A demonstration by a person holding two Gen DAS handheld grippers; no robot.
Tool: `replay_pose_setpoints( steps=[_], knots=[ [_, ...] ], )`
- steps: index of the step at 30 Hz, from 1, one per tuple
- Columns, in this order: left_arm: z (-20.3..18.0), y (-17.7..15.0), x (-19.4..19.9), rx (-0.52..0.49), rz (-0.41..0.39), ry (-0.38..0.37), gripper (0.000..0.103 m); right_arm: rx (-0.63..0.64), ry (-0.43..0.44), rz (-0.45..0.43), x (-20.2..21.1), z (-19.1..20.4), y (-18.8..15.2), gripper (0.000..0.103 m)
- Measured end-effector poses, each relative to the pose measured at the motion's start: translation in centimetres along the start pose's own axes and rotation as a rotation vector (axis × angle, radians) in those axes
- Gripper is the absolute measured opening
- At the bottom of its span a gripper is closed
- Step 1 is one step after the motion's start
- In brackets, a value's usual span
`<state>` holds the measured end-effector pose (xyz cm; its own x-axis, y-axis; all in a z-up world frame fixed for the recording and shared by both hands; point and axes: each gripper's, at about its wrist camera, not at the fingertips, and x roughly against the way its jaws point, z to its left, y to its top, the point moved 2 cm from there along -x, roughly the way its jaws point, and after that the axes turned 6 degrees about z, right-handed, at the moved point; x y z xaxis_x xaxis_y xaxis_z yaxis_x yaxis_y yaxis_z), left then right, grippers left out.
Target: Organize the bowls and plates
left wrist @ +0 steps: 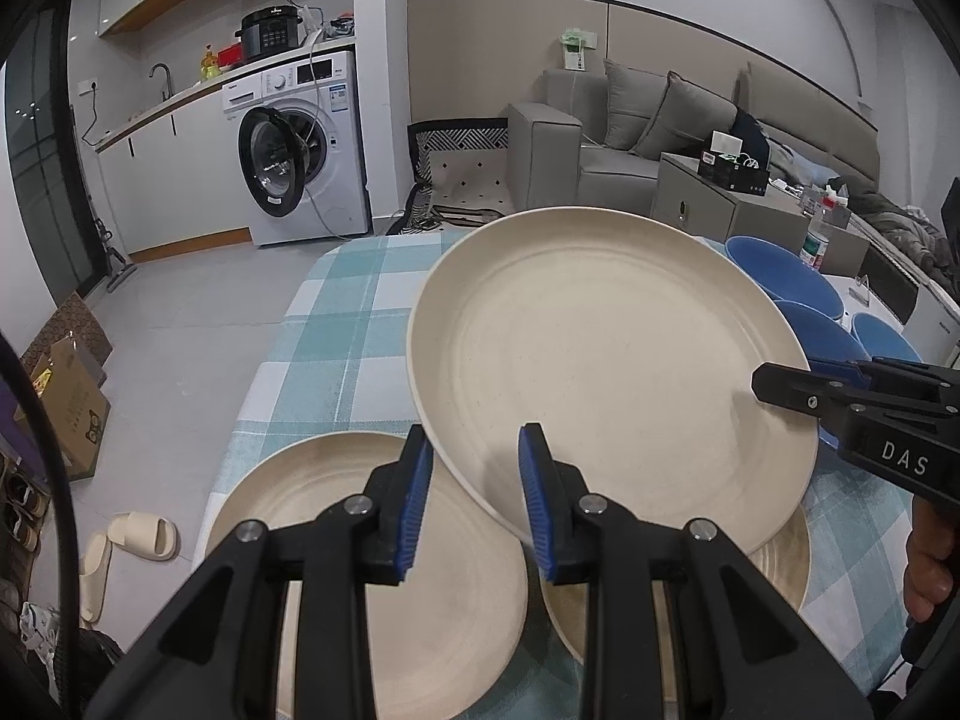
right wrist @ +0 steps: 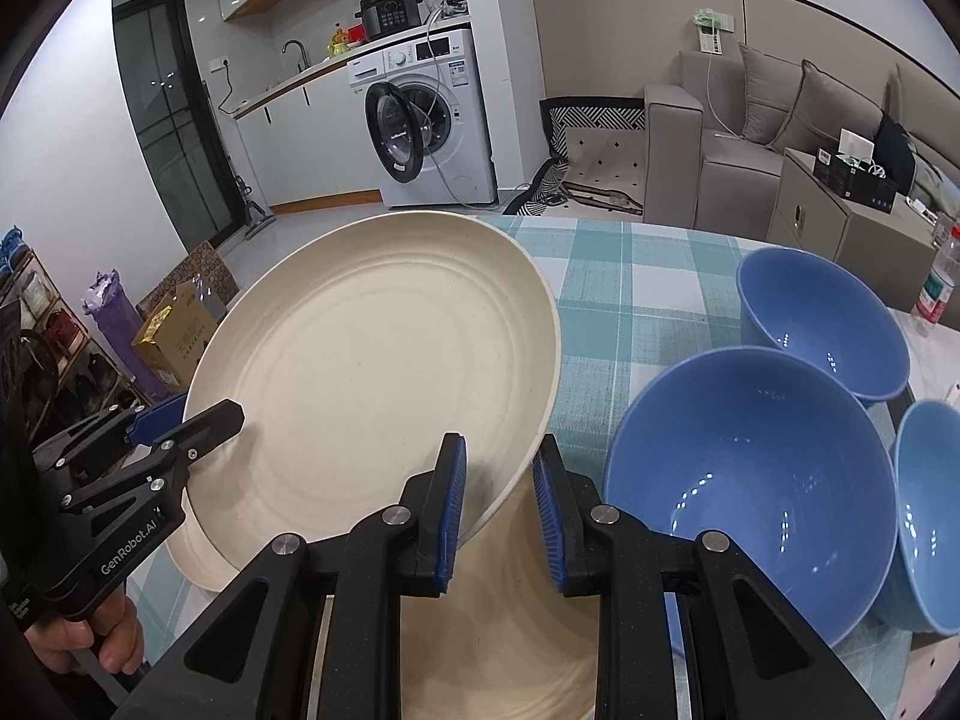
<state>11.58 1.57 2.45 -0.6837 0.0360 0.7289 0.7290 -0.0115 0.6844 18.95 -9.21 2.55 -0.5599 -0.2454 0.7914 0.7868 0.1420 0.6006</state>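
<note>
Right gripper (left wrist: 780,390) reads "DAS", left gripper (right wrist: 198,426) "GenRobot.AI".

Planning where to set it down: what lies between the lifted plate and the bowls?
Only bare checked cloth, seen in the right wrist view.

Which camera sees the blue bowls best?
The right wrist view: three blue bowls sit open and near on the checked cloth. The left wrist view shows only their rims peeking out behind the lifted cream plate.
</note>
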Motion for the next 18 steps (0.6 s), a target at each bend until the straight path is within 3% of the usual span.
replay_pose_setpoints(
  steps=[18],
  knots=[
    [-2.0,-2.6,1.0,-0.040,0.006,-0.028,0.028,-0.051,-0.008,-0.019,2.0,-1.3,-4.7,0.023]
  ],
)
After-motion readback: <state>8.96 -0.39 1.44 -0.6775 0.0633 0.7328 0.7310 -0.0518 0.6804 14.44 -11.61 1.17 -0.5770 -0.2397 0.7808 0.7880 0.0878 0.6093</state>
